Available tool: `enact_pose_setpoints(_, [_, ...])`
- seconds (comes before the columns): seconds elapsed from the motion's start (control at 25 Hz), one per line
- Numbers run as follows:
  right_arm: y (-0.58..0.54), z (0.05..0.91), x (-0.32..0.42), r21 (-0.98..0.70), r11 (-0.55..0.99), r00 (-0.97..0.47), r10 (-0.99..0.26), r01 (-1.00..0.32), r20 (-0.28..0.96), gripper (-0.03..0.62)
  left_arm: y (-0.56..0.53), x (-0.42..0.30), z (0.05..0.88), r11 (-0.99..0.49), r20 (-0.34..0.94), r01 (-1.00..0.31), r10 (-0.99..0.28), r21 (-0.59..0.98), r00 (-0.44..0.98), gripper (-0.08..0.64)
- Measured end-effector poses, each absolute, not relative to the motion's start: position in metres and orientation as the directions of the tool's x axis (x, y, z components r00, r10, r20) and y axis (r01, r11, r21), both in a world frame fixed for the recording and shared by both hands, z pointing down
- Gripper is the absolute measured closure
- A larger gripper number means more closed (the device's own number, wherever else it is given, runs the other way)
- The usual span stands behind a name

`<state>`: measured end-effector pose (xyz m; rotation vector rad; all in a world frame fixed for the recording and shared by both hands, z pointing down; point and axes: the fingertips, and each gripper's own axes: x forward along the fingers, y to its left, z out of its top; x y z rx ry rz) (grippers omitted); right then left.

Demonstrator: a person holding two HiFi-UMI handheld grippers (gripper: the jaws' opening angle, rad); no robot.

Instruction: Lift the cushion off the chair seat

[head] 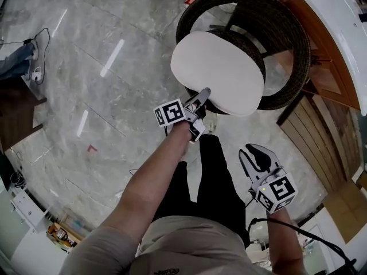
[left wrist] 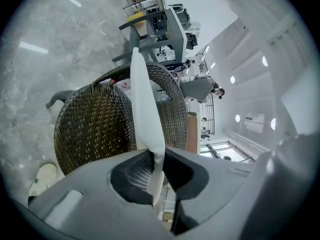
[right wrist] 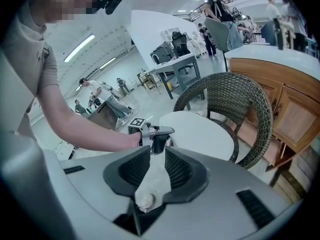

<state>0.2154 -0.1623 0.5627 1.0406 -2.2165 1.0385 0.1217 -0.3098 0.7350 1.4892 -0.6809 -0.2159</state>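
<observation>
A white oval cushion hangs tilted above the seat of a dark wicker chair. My left gripper is shut on the cushion's near rim. In the left gripper view the cushion shows edge-on, pinched between the jaws of the left gripper, with the chair behind it. My right gripper stays lower and nearer, apart from the cushion, with a narrow gap between its jaws and nothing in them. The right gripper view shows this gripper, the cushion, the chair and the left gripper.
A wooden cabinet with a white top stands right behind the chair. The person's black-trousered legs are below the grippers. Cables lie on the marble floor at the left. People and work tables are far off.
</observation>
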Motion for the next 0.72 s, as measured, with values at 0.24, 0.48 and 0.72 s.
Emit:
enact_pose_setpoints(0.24, [-0.151, 0.535, 0.193, -0.4, 0.447, -0.59, -0.47, -0.8, 0.656, 0.494, -0.282, 0.085, 0.684, 0.063, 0.249, -0.254, -0.519, 0.965, 0.818, 0.506])
enact_pose_setpoints(0.48, [-0.14, 0.502, 0.171, -0.361, 0.464, -0.579, -0.52, -0.809, 0.628, 0.494, -0.254, 0.044, 0.628, 0.007, 0.213, -0.245, -0.518, 0.969, 0.829, 0.506])
enact_pose_setpoints(0.72, [-0.122, 0.463, 0.148, -0.332, 0.482, -0.576, -0.562, -0.811, 0.593, 0.494, -0.213, 0.003, 0.579, -0.018, 0.197, -0.243, -0.532, 0.97, 0.824, 0.506])
